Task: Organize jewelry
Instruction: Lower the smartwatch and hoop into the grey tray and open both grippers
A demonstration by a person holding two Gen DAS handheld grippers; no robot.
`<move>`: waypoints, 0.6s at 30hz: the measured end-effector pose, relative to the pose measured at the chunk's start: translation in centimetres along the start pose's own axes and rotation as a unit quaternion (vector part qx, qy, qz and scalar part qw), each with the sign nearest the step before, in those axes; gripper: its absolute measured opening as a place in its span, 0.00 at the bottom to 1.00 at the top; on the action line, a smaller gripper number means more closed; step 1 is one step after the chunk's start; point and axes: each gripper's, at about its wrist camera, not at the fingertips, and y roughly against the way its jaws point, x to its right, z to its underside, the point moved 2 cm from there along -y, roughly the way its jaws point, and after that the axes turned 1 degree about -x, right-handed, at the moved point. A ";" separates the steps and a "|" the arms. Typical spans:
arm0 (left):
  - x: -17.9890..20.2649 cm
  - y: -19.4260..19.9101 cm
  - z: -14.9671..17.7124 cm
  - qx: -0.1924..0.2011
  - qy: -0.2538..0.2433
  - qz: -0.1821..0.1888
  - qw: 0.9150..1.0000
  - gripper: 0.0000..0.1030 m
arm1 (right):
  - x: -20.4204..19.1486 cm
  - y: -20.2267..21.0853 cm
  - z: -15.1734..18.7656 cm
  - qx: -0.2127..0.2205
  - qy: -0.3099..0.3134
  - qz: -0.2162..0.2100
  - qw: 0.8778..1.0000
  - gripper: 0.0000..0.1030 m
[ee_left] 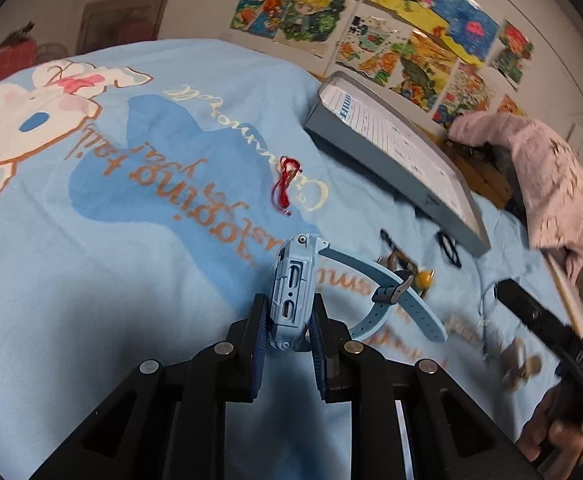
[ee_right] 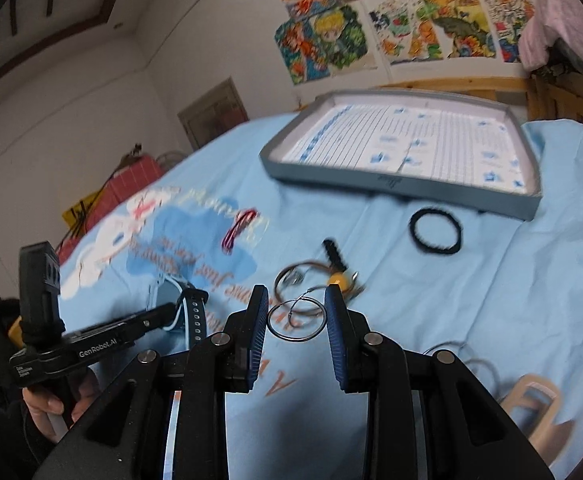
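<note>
Fingers of the left gripper (ee_left: 289,332) are narrow and clamp a light blue watch (ee_left: 293,292) by its case, one pad on each flat side; the strap (ee_left: 391,300) curves away to the right, above the blue bedsheet (ee_left: 91,240). Fingers of the right gripper (ee_right: 297,320) stand a little apart with a thin metal ring (ee_right: 297,320) between them; both pads seem to touch its rim, but I cannot tell if the ring is lifted off the sheet.

Taking the grey tray (ee_right: 403,152) as landmark: it lies at the far side of the bed, close to the wooden bed edge (ee_right: 471,82) and the wall with coloured drawings (ee_right: 371,28). Its floor shows only a printed paper. Just in front of the tray's near wall lies a black hair tie (ee_right: 435,230). Nearer to the grippers than that lies a second metal ring with a yellow bead (ee_right: 341,278). Well to the left of the tray lies a red string bracelet (ee_left: 285,184), with open sheet around it. Right of the tray, a pink cloth (ee_left: 551,168) hangs over the bed edge.
</note>
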 end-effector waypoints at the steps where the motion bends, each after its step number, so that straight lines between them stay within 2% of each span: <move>1: 0.5 -0.1 -0.5 0.004 -0.001 -0.003 1.000 0.18 | 0.4 0.3 -0.3 0.008 -0.004 0.002 1.000 0.25; 3: 1.6 -0.2 -1.5 0.015 -0.016 -0.007 1.000 0.18 | 0.8 0.6 -0.8 0.023 -0.004 0.017 1.000 0.25; 7: 4.0 -0.8 -3.5 0.024 -0.046 0.000 0.999 0.18 | 1.2 1.6 -2.0 0.062 0.025 0.074 0.995 0.25; 12: 7.1 -3.0 -7.3 0.038 -0.067 0.027 0.997 0.18 | 3.1 1.8 -4.6 0.105 0.027 0.101 0.989 0.25; 15: 9.2 -5.0 -10.1 0.047 -0.081 0.034 0.995 0.18 | 4.7 0.6 -6.8 0.108 0.035 0.114 0.987 0.25; 18: 11.4 -7.2 -12.7 0.062 -0.099 0.043 0.992 0.18 | 6.0 -0.5 -7.9 0.105 0.080 0.153 0.979 0.25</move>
